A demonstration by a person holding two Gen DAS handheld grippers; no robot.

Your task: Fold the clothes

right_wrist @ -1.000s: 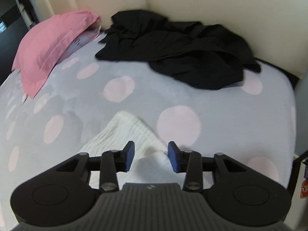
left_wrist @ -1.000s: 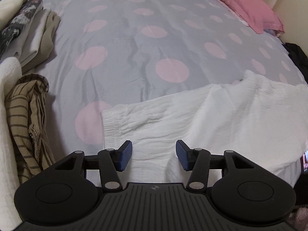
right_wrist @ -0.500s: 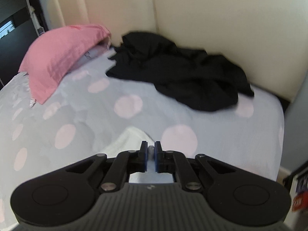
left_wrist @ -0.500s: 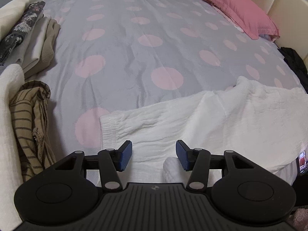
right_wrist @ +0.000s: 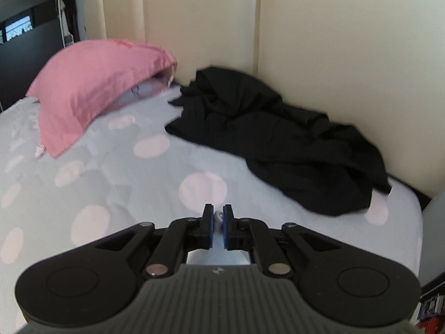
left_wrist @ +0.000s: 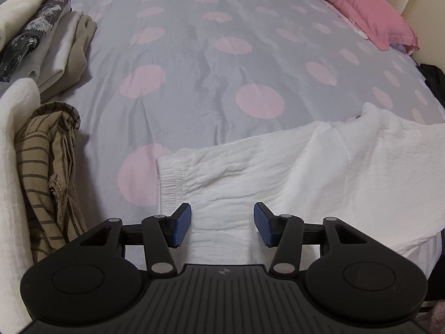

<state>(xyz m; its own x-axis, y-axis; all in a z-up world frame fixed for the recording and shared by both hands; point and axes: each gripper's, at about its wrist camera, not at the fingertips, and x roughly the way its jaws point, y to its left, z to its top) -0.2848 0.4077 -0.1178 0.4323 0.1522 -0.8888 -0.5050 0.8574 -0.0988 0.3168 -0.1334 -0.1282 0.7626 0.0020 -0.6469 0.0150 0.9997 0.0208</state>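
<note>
Your right gripper [right_wrist: 218,226] is clamped on a pinch of the white garment [left_wrist: 319,172], which lies spread along the near edge of the bed [left_wrist: 194,64]. Your left gripper [left_wrist: 222,224] hangs open over its cuffed end, gripping nothing. Carry the pinched edge smoothly across — I'd pin the cuff first so the cloth doesn't drag.

We see a white garment [left_wrist: 319,167] of crinkled, matt cloth with a ribbed cuff at nine o'clock. The bedspread [left_wrist: 194,64] under it is smooth cloth with a faint sheen. The pillow [right_wrist: 91,89] is smooth pink cloth, the black clothes [right_wrist: 278,139] matt and rumpled. The headboard [right_wrist: 333,41] at twelve o'clock looks smooth and padded.
</note>
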